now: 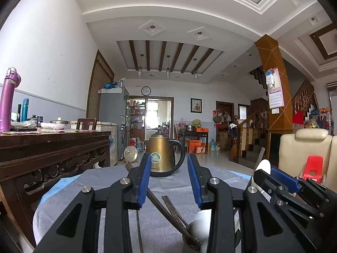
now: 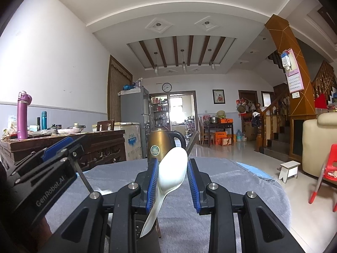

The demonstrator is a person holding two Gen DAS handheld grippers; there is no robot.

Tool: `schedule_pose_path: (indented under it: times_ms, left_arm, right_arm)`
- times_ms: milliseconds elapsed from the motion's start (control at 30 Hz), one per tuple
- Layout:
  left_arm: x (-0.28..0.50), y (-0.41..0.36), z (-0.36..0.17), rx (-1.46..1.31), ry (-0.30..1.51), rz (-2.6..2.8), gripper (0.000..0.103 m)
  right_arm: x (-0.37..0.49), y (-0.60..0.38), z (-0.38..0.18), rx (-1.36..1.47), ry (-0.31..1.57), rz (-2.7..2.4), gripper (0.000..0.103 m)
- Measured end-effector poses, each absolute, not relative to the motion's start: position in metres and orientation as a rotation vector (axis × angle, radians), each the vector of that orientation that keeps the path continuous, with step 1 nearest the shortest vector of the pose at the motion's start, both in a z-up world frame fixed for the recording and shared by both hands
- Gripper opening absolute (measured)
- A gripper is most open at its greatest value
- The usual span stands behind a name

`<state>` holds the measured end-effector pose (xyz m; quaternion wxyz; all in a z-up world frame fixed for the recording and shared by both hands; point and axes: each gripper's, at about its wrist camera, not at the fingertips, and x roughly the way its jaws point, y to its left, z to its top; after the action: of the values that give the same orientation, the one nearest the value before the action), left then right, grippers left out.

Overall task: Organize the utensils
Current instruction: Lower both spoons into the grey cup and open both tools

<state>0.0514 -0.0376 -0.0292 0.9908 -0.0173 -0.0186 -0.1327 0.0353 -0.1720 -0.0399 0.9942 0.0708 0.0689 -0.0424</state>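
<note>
1. The left gripper (image 1: 169,177) has its blue-padded jaws spread wide with nothing between them; it looks level across the table toward the room.
2. Just below and ahead of those jaws, dark chopsticks (image 1: 168,210) slant up out of a holder (image 1: 190,240) at the bottom of the left wrist view. Only a perforated dark edge of the holder shows, beside a blurred white handle.
3. The right gripper (image 2: 172,179) sits just to the right of the left one. Its jaws are parted, and a white spoon (image 2: 170,175) stands between them, bowl up and handle running down toward the holder.
4. The spoon leans against the left pad (image 2: 153,181); the right pad stands clear of it. Whether that pad grips the spoon or merely touches it cannot be told.
5. A dark flat utensil handle (image 2: 192,143) rises behind the spoon's bowl, tilted to the right.
6. Both grippers hover over a round table covered in a grey cloth (image 1: 118,177), with a blue layer showing at its rim.
7. A brass-coloured electric kettle (image 1: 163,154) with a black handle stands on the cloth beyond the jaws.
8. To the left stands a carved dark wooden sideboard (image 1: 52,147) carrying a purple bottle (image 1: 7,103).
</note>
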Motion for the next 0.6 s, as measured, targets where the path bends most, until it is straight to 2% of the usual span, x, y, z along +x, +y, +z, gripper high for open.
schedule_pose_path:
  times_ms: [233, 300, 333, 400, 600]
  left_arm:
    - [0.046, -0.032, -0.019, -0.046, -0.057, -0.245, 0.041]
    - [0.042, -0.026, -0.014, -0.057, -0.070, -0.229, 0.044]
    - [0.040, -0.024, -0.012, -0.059, -0.076, -0.220, 0.048]
    - [0.037, -0.018, -0.006, -0.065, -0.086, -0.198, 0.051]
    - [0.034, 0.002, 0.006, -0.088, -0.087, -0.120, 0.063]
  right_arm:
    - [0.034, -0.172, -0.039, 0.137, 0.146, -0.066, 0.032]
    - [0.034, -0.175, -0.038, 0.147, 0.150, -0.054, 0.035]
    - [0.033, -0.176, -0.037, 0.155, 0.151, -0.050, 0.044]
    - [0.029, -0.180, -0.034, 0.167, 0.140, -0.053, 0.053]
    - [0.014, -0.195, -0.018, 0.164, 0.071, -0.109, 0.053]
